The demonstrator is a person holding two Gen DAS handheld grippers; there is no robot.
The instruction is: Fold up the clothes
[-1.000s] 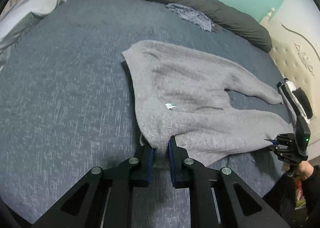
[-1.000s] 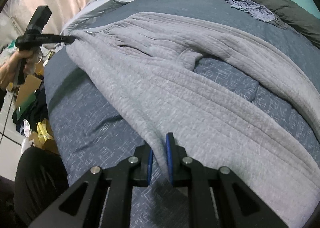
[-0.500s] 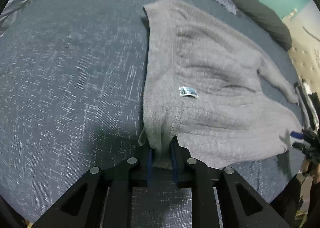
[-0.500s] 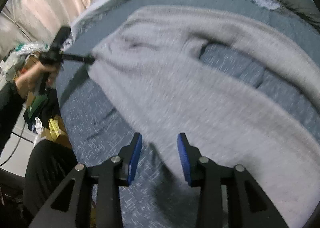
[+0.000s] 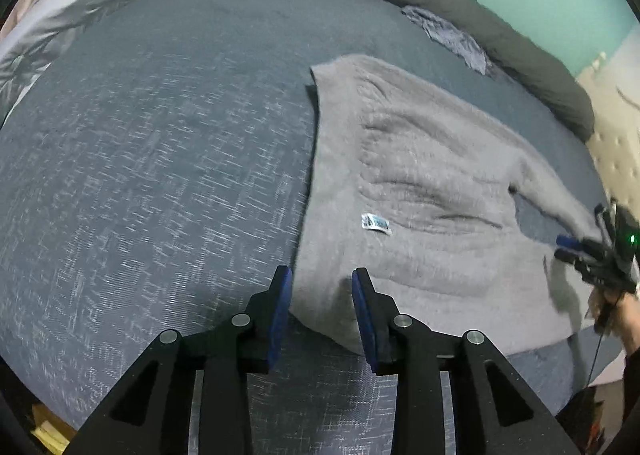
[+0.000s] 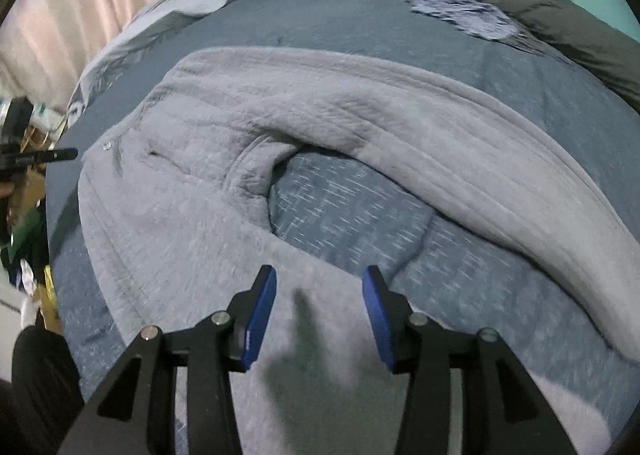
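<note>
on the blue bed (image 5: 160, 183), grey sweater (image 5: 420, 191) lies under both just-opened, released grippers (image 5: 322, 279) (image 6: 320, 277).

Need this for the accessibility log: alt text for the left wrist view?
Left gripper, jaws open, just above the near corner of a grey sweater spread on a blue bedspread. At far right, the right gripper, also open, over the sweater's far edge.

The black left hand-held gripper (image 5: 322, 279) with blue pads is pointed steeply downward, its jaws just opened and parted. The matching right hand-held gripper (image 6: 320, 279) is likewise angled down, jaws spread apart, nothing clamped.
</note>
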